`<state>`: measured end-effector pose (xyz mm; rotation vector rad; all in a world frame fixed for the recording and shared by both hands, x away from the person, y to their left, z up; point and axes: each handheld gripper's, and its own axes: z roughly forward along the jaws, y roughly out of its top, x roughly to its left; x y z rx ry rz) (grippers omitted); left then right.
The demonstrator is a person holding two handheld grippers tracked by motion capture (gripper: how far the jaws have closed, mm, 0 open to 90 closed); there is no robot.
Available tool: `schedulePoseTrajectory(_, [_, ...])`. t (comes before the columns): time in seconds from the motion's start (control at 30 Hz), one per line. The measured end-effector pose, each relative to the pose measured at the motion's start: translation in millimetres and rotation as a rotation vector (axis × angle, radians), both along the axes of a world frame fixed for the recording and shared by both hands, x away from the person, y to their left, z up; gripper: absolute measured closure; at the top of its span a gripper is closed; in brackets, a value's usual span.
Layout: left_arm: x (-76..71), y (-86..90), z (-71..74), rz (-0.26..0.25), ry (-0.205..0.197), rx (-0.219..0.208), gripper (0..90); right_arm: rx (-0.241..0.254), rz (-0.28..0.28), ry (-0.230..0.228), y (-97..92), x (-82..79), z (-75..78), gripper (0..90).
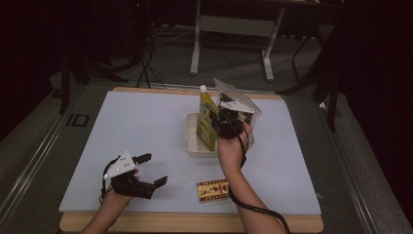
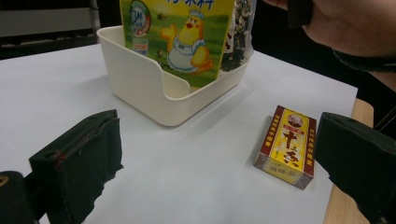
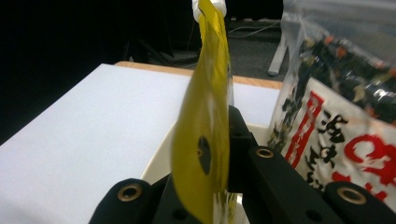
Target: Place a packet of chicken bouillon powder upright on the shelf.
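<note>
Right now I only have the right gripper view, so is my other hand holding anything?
Observer: No. The left tongs stand open above the table, nothing between them.
Operator: Anything lying near them?
Observer: A small red and yellow box lies flat by the table's near edge.
Operator: What's printed on this yellow pouch I'm gripping?
Observer: The right tongs are shut on the yellow pouch; its face shows a cartoon chick.
Operator: Where does it sit?
Observer: Upright in a cream tray, the seaweed bag beside it.
</note>
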<state>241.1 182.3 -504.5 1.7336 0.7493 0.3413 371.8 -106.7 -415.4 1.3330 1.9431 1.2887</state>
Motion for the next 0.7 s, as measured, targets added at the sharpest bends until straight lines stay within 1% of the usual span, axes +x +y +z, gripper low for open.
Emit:
schedulePoseTrajectory(0.2, [-0.1,-0.3,-0.5,-0.002,0.001,0.002,1.6,-0.009,-0.001,0.019,2.1,1.8,-11.6,90.0])
schedulePoseTrajectory(0.23, [0.0,-0.2,-0.7,-0.001,0.002,0.003,1.6,-0.008,0.003,0.010,2.4,1.1,-13.5,90.0])
schedulePoseTrajectory(0.3, [0.0,-0.1,-0.8,-0.002,0.001,0.004,1.6,-0.012,0.004,0.003,2.9,-0.2,-13.8,90.0])
schedulePoseTrajectory(0.43, [-0.2,0.0,-0.7,-0.001,0.001,0.002,1.6,-0.008,0.014,0.014,2.1,1.3,-12.9,89.3])
schedulePoseTrajectory(0.5, [-0.3,0.3,-0.8,0.000,0.001,0.003,1.6,-0.005,0.025,0.017,0.9,1.8,-12.4,85.4])
schedulePoseTrajectory(0.53, [-0.2,0.4,-1.0,0.001,0.002,0.001,1.6,0.000,0.031,0.018,0.3,2.0,-12.3,80.8])
schedulePoseTrajectory(0.6, [-0.2,0.6,-1.3,0.002,0.003,0.003,1.6,0.019,0.050,0.025,-0.4,1.2,-10.9,75.2])
schedulePoseTrajectory(0.7, [-0.5,0.1,-1.4,0.002,0.004,0.003,1.6,0.011,0.067,0.011,-0.9,-1.2,-5.6,64.5])
